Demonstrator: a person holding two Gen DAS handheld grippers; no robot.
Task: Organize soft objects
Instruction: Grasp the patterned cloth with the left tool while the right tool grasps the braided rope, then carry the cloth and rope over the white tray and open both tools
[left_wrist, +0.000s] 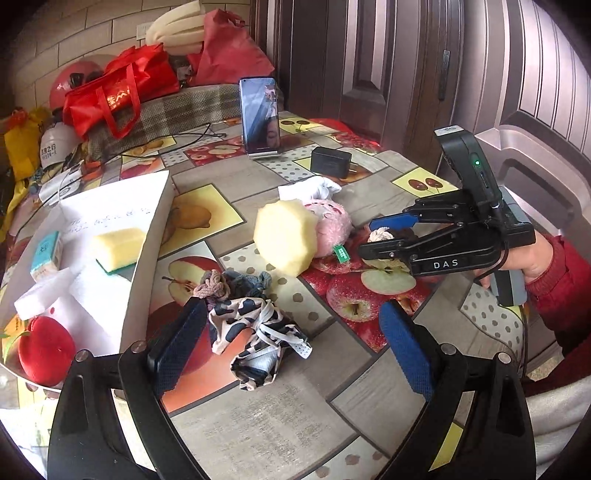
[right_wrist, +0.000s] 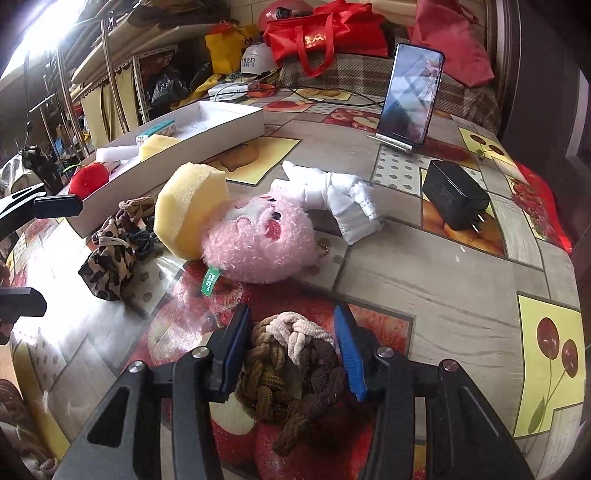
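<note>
the white tray (left_wrist: 155, 221) is sitting on the left side of the fruit-print tablecloth (left_wrist: 295, 417), and it is holding a yellow sponge with a green base (left_wrist: 119, 246), a small teal-and-white box (left_wrist: 46, 254), a white foam block (left_wrist: 44, 295) and a red plush apple (left_wrist: 44, 350) at its near end. on the cloth, just beside the tray, i am seeing a leopard-print fabric bundle (left_wrist: 255, 339) with a few hair ties (left_wrist: 214, 286) touching it, then a loose yellow sponge (left_wrist: 286, 236) leaning on a pink plush toy (left_wrist: 332, 229), and a white sock (left_wrist: 314, 188) behind that.

my left gripper (left_wrist: 291, 354) is hovering with its fingers wide apart, the leopard bundle lying between them on the table — nothing is being pinched. my right gripper (right_wrist: 291, 354) is standing with its blue pads either side of a knot of braided brown and cream hair ties (right_wrist: 291, 365); the pads are looking pressed against the knot, so i am gripping it.

the left view is catching that knot only as a sliver between the right gripper's fingers (left_wrist: 391, 221). the right view is showing the plush toy's face and a black charger's prongs (right_wrist: 456, 201), which the left view is not. the phone on its stand (left_wrist: 260, 114) is appearing in both.
</note>
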